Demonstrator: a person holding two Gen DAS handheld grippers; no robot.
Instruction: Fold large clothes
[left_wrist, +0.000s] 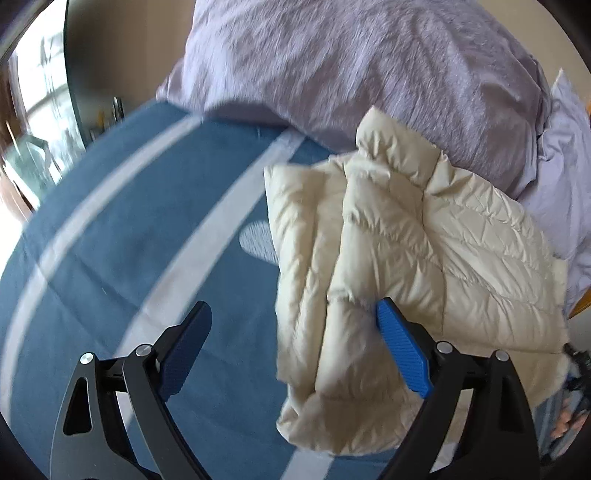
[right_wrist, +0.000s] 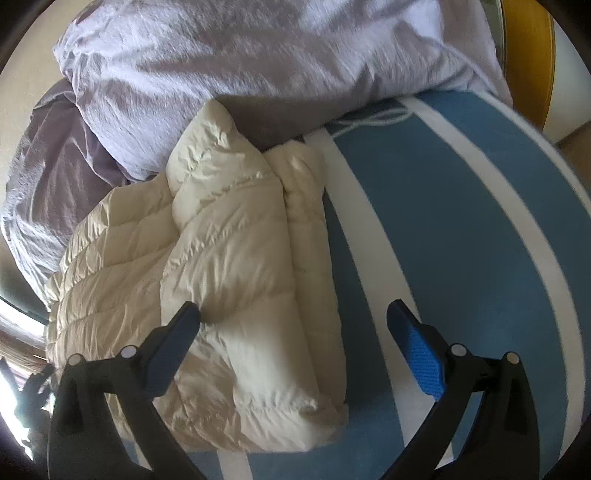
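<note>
A cream quilted puffer jacket (left_wrist: 406, 266) lies folded into a thick bundle on a blue bed sheet with white stripes (left_wrist: 129, 229). My left gripper (left_wrist: 291, 328) is open above the jacket's left edge; its right pad (left_wrist: 402, 354) rests against the fabric. In the right wrist view the same jacket (right_wrist: 229, 266) lies left of centre on the sheet (right_wrist: 461, 221). My right gripper (right_wrist: 295, 332) is open over the jacket's near right part, its left finger (right_wrist: 177, 339) touching the fabric. Neither gripper holds anything.
A crumpled lilac duvet (left_wrist: 351, 66) is heaped at the far side of the bed, just behind the jacket; it also shows in the right wrist view (right_wrist: 240, 62). A window and furniture (left_wrist: 33, 147) lie beyond the bed's left edge. A yellow-wood frame (right_wrist: 532, 48) stands at the far right.
</note>
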